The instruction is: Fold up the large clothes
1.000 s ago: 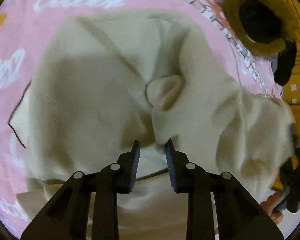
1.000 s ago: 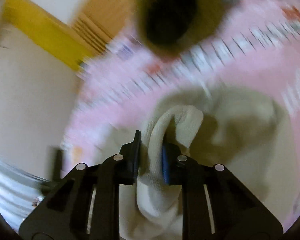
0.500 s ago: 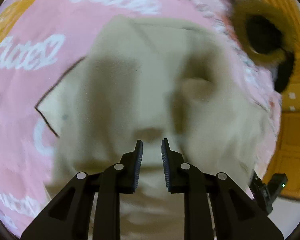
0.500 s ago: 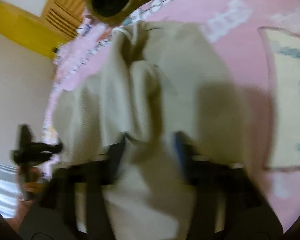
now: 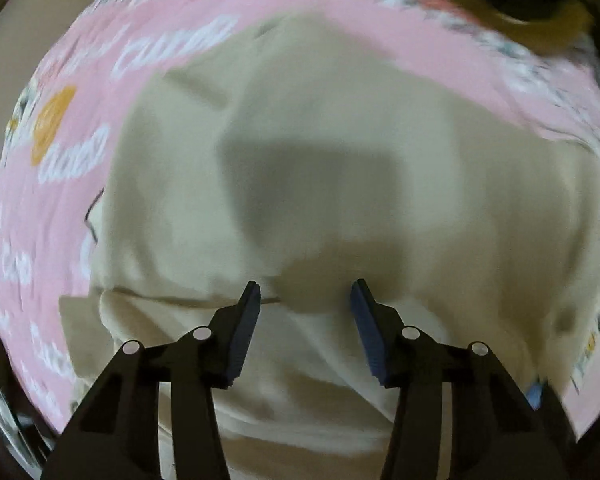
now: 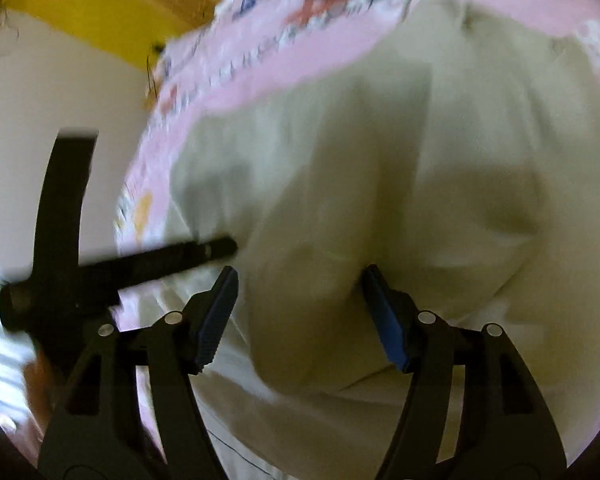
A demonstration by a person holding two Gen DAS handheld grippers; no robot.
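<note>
Cream garment [image 5: 340, 128] lies below both released grippers [image 5: 305, 300] [image 6: 298, 284], left just opening.

The right tool [image 6: 298, 304] has let go of the fold of cream garment [image 6: 380, 200] it pinched a second ago; the left tool [image 5: 305, 300] has just opened wider above the garment, nothing between its jaws.

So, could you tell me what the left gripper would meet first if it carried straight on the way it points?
Most likely the cream garment lying directly beneath the open left gripper; nothing shows in between, though depth is unclear.
</note>
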